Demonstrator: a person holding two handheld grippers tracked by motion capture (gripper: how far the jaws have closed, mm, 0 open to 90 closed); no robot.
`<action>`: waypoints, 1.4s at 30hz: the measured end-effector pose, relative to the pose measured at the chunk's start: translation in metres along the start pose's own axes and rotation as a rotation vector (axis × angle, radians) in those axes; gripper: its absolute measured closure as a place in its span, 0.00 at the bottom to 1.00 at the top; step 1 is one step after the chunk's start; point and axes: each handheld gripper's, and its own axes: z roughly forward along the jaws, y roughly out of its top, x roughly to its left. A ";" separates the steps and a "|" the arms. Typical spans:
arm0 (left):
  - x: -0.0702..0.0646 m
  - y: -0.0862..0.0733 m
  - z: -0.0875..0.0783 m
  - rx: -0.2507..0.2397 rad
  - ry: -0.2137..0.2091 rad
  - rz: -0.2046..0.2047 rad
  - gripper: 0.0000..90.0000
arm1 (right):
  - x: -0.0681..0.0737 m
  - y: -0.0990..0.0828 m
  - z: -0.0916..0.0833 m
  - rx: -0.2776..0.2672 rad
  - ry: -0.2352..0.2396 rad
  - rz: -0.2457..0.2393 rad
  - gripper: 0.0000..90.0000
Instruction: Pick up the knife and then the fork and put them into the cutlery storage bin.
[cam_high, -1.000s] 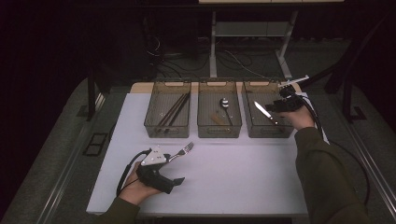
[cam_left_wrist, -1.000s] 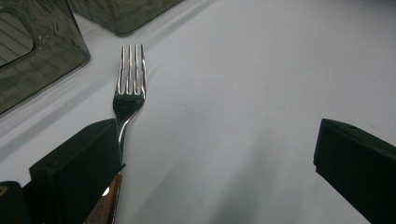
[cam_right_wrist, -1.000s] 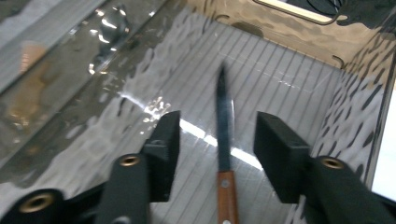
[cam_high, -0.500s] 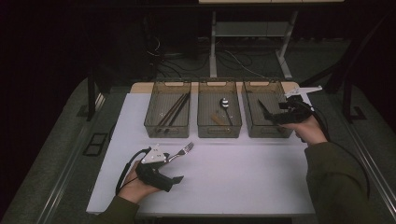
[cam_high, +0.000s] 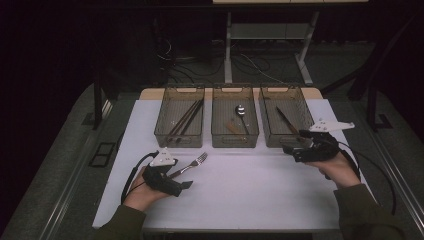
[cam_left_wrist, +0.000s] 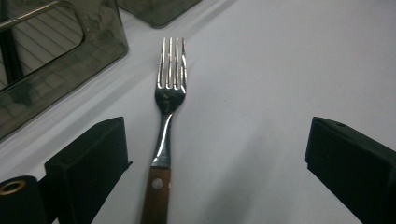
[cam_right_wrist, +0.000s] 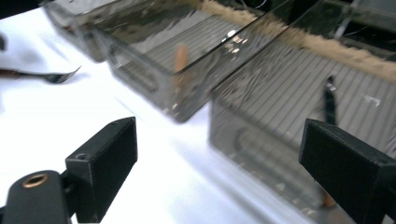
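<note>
- The right gripper (cam_high: 292, 148) has let go of the knife (cam_high: 287, 120) — a second ago it held the blade over the right-hand bin (cam_high: 268, 138), and now the knife lies inside that bin, slanted along the floor, dark handle toward the near wall.
- Its fingers have just been opening and stand spread with nothing between them; the hand has pulled back toward the person and hovers just in front of the bin's near wall.
- So the knife looks sorted, and what is left on the worktop (cam_high: 250, 195) is the fork (cam_left_wrist: 166, 116).
- The left gripper (cam_high: 186, 184) sits low by the fork, its fingers (cam_left_wrist: 88, 168) spread wide, one on each side of the handle, no contact that I can see; they have eased inward slightly.
- The fork — steel tines and neck, a brown wooden handle with a rivet — lies flat on the white worktop, tines pointing toward the left bin (cam_high: 161, 135), which holds chopsticks (cam_high: 186, 118).
- The middle bin (cam_high: 235, 142) holds a spoon (cam_high: 240, 110).
- Judging from this, grasping the fork is the step in hand.
</note>
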 end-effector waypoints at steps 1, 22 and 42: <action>0.001 0.001 0.000 0.004 0.002 -0.005 0.08 | 0.004 -0.005 -0.001 -0.004 0.008 -0.001 0.12; 0.031 0.010 0.003 0.049 -0.017 -0.019 0.53 | 0.050 -0.084 0.000 0.043 0.082 -0.004 0.12; 0.029 -0.008 0.009 0.151 0.010 0.013 0.76 | 0.046 -0.085 0.001 0.043 0.091 0.002 0.12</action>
